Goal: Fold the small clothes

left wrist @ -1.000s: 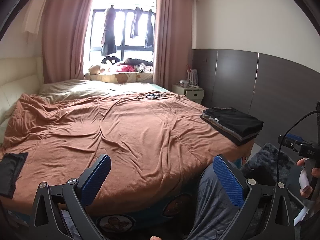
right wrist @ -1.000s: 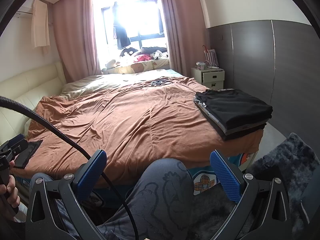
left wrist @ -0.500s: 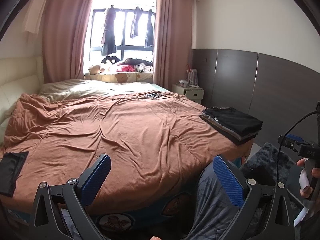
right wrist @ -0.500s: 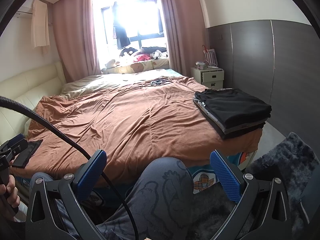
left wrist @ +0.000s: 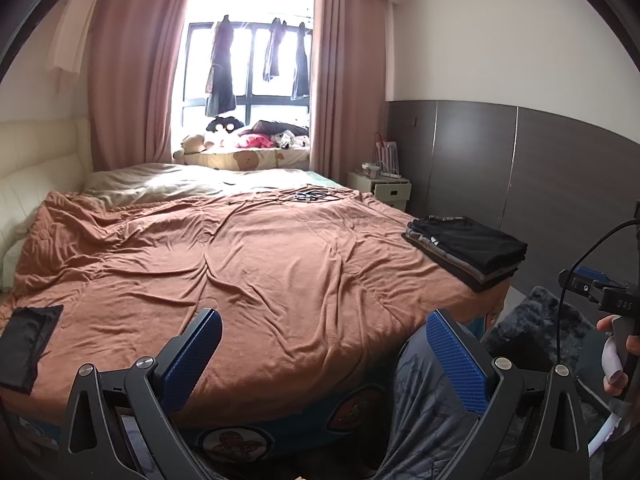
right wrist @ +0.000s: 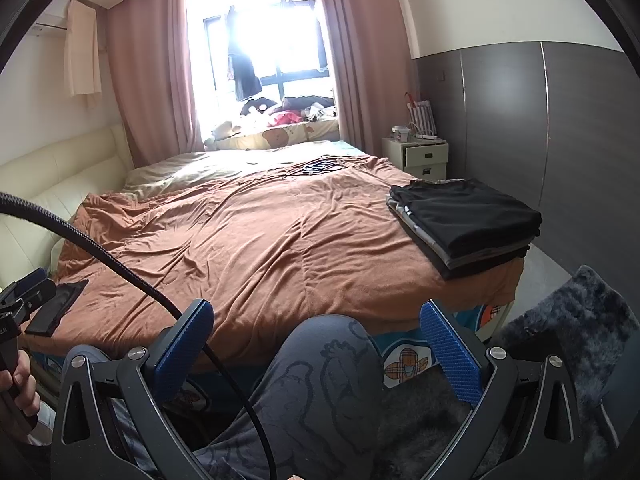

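Both the left tongs (left wrist: 324, 354) and right tongs (right wrist: 318, 346) hang wide apart and empty at the foot of the bed (left wrist: 260, 264). A folded stack of dark clothes (right wrist: 464, 220) sits at 2 o'clock, and 1 small black garment (left wrist: 26, 338) lies flat at 9 o'clock. To do the next fold well, I judge they should reach left for that piece and pinch 2 corners.

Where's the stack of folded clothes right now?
The stack of folded clothes sits on the brown blanket at the bed's near right corner, right of centre in both wrist views, in front of the white nightstand.
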Motion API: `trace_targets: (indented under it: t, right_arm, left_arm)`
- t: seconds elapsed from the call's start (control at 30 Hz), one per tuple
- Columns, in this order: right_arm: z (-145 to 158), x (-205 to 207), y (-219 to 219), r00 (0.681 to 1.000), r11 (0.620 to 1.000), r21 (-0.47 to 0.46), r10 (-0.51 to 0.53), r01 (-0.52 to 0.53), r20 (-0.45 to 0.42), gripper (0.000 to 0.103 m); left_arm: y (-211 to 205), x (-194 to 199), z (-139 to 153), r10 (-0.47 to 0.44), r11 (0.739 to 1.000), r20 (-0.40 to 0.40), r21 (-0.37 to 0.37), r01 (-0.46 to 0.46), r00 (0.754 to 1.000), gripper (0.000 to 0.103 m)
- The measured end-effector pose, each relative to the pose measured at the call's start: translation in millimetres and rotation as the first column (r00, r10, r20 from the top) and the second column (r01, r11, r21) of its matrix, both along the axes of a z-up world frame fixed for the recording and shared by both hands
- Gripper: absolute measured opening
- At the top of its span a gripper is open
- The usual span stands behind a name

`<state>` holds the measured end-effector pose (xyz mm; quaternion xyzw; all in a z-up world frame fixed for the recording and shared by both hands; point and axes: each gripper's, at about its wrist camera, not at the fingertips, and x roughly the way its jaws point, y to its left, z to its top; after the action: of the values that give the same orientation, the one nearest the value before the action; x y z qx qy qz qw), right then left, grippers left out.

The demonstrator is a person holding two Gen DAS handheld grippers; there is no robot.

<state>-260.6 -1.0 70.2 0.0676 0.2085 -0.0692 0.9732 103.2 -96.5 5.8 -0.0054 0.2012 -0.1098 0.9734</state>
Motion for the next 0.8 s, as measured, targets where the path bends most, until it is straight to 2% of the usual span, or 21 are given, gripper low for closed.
trace_targets:
  t: [0.8]
  right_arm:
    - [0.6,4.0,-7.8,1.0,1.0,-0.019,0.014,-0.014,-0.009,0.103]
  left_arm:
    - [1.3,0.1,0.1,0.017,1.0,0.001,-0.009,-0.017,1.0,0.103]
